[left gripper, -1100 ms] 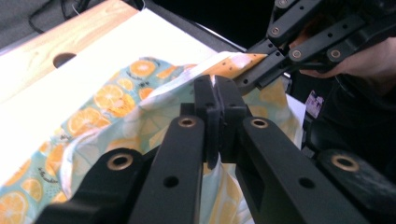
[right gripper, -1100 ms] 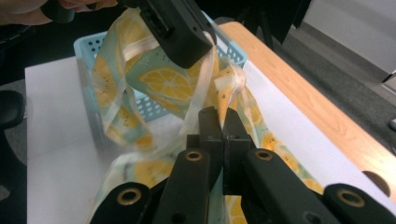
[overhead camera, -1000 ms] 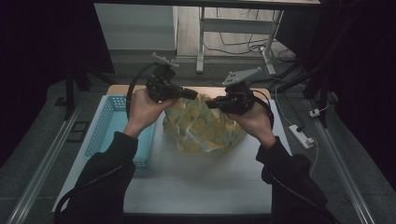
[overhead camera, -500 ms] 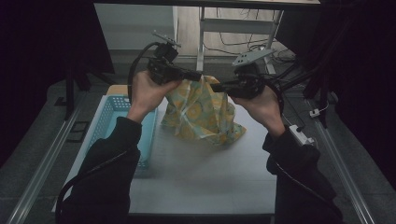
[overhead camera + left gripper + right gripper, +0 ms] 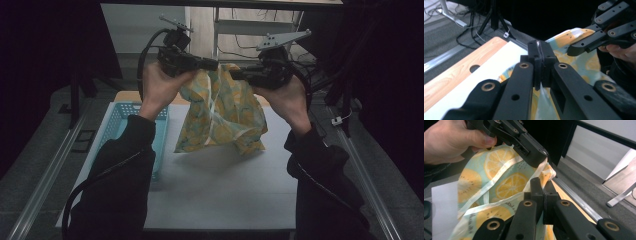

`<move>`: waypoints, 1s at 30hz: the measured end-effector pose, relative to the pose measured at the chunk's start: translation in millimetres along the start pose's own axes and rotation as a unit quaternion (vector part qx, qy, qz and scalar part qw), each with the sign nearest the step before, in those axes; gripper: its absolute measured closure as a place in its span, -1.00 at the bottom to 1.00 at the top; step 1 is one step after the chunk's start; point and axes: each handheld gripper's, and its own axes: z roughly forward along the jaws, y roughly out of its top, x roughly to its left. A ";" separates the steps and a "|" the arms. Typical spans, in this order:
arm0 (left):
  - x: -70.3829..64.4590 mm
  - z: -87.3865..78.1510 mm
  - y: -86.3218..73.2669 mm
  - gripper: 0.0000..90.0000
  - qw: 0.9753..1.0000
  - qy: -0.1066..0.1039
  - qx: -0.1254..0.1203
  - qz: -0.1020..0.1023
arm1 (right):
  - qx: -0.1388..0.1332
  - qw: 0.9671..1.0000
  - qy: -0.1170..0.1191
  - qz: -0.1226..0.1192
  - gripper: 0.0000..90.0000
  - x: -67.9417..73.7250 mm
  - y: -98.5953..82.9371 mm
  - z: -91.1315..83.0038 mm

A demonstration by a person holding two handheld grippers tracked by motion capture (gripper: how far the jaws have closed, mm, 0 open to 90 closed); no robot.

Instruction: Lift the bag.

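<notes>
A pale green cloth with orange slices hangs in the air above the white table top. My left gripper is shut on the cloth's upper left edge, and my right gripper is shut on its upper right edge. The two tips are close together. In the left gripper view the jaws of the left gripper pinch the cloth, with the right gripper just beyond. In the right gripper view the right gripper clamps a white-hemmed fold of cloth beside the left gripper.
A light blue basket stands on the table's left side, under my left forearm. A wooden strip with a hole runs along the table's far edge. Metal rails flank the table, and cables lie on the floor behind.
Both grippers have risen and lifted the cloth from a bunched heap on the table. It now hangs free, its lower end just above the table top.
</notes>
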 end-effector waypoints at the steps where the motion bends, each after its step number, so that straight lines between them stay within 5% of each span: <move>1: 0.0 1.3 -0.3 0.98 1.000 0.005 0.002 0.001 | 0.000 1.000 0.000 -0.001 0.99 0.1 0.4 0.4; 14: 13.6 26.4 -21.6 0.98 1.000 0.016 0.022 0.001 | 0.016 1.000 0.007 0.019 0.99 -7.6 -29.0 25.5; 30: 35.0 62.3 -65.7 0.94 0.997 0.030 0.075 0.000 | 0.037 0.998 0.023 0.045 0.96 -13.3 -83.5 60.0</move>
